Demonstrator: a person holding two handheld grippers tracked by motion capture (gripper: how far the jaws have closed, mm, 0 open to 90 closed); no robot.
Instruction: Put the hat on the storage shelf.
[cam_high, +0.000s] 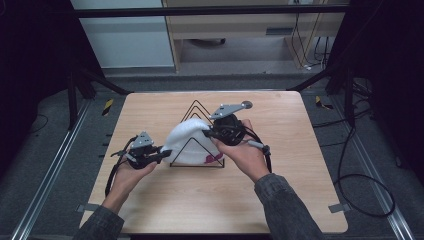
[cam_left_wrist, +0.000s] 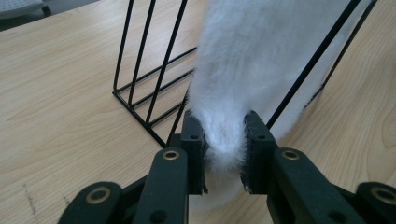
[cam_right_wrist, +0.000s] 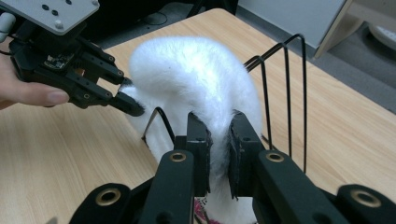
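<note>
White fluffy hat (cam_high: 186, 140) sits draped over a black wire rack (cam_high: 198, 111) near the middle of the wooden table (cam_high: 150, 200). A pink patch shows on the hat's lower edge, on the side nearest the right hand.

Left gripper (cam_high: 161, 156): jaws clamped on the hat's furry edge at its left side; in the left gripper view the fur (cam_left_wrist: 224, 135) is pinched between the two pads, low, close to the table surface.

Right gripper (cam_high: 209, 131): jaws pressed on a fold of the hat at its upper right; the right gripper view shows fur (cam_right_wrist: 219, 140) squeezed between the pads, with the rack's wire loops (cam_right_wrist: 285, 93) standing just behind.

Both hands hold the hat from opposite sides.
</note>
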